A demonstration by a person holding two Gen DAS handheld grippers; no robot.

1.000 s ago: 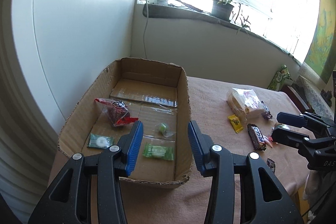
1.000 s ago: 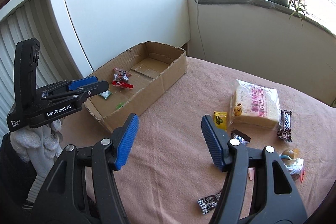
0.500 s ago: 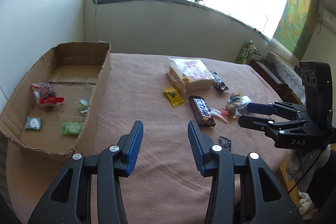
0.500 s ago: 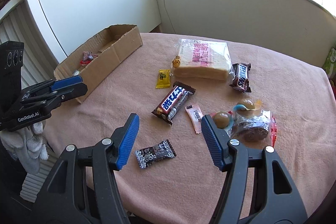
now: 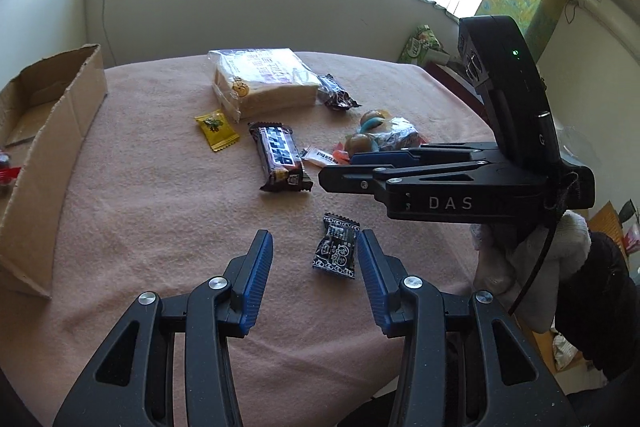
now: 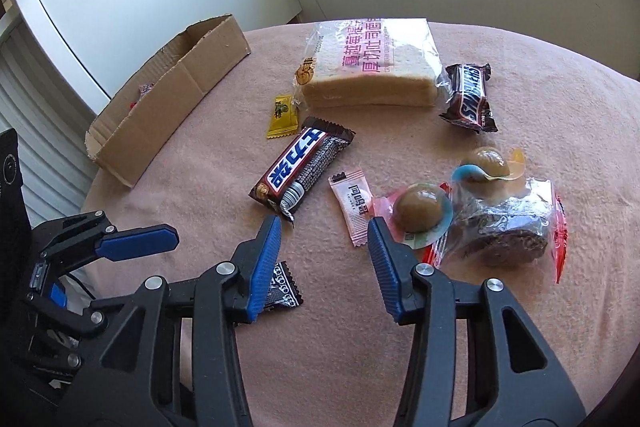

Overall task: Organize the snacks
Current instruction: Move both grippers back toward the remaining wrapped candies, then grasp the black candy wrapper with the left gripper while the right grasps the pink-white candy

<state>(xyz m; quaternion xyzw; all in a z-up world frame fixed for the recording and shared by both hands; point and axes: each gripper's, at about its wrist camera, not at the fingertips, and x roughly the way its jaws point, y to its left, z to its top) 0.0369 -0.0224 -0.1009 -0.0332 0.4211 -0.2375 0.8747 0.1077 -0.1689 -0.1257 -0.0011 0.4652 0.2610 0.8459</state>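
- Reaching for loose snacks on the pink tablecloth [image 5: 168, 211] is the step in hand; most packets lie outside the cardboard box [image 5: 52, 143], which sits at the left edge of the left wrist view and holds a red-wrapped item, barely visible.
- Left gripper [image 5: 316, 259]: jaws partly open, gripping nothing. The small black candy packet [image 5: 336, 249] lies on the cloth between the blue pads, nearer the right-hand one; whether that pad touches it I cannot tell.
- Next move, as I judge it: lower the left gripper over that packet, close on it and carry it to the box at the frame's left.
- Right gripper [image 6: 324, 239]: jaws are closing, with only bare cloth between them. The white sachet [image 6: 352, 205] lies just above the gap, near the right-hand pad, and looks the likely target; it needs a small advance up-frame.
- Crowding is a risk there: the chocolate bar with blue lettering [image 6: 302, 165] ends just beside the left-hand pad, and a round brown sweet in clear wrap [image 6: 420, 207] sits beside the right-hand one.
- Farther up-frame lie the bagged bread loaf [image 6: 372, 67], a yellow sachet [image 6: 283, 115] and a Snickers bar [image 6: 468, 97], all untouched.
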